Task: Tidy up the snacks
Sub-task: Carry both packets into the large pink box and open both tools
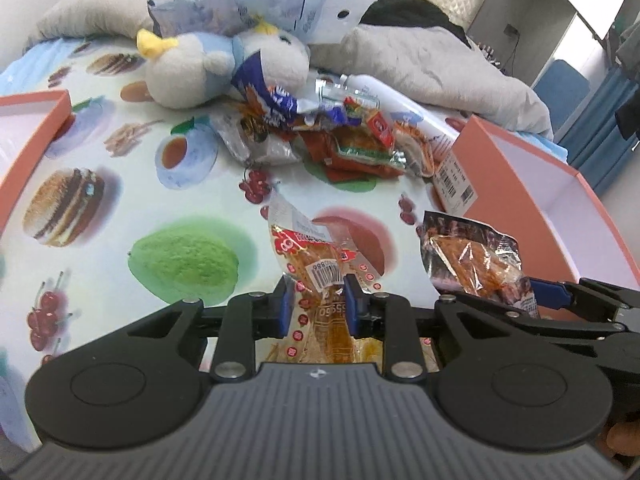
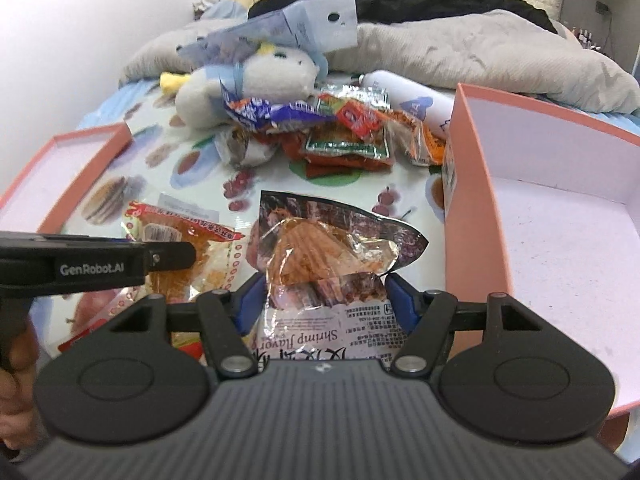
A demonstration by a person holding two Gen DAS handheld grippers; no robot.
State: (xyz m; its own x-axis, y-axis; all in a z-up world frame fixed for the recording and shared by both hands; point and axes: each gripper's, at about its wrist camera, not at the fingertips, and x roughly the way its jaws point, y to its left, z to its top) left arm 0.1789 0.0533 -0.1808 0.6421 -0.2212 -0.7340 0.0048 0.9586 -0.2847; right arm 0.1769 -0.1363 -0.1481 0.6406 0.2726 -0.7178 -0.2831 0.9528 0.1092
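While we look along our left gripper [image 1: 316, 300], its pads clamp an orange packet [image 1: 320, 272], left of the pink box [image 1: 532, 184]. Along our right gripper [image 2: 324, 300], pads clamp a shrimp packet [image 2: 324, 248], just left of that box [image 2: 476, 200].

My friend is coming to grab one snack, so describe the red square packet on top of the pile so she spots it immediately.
Start at the plush toy on the food-print cloth; the snack pile lies just in front of it. On top, above a green-edged packet, sits the small red square packet, the only bright red one with a white label.
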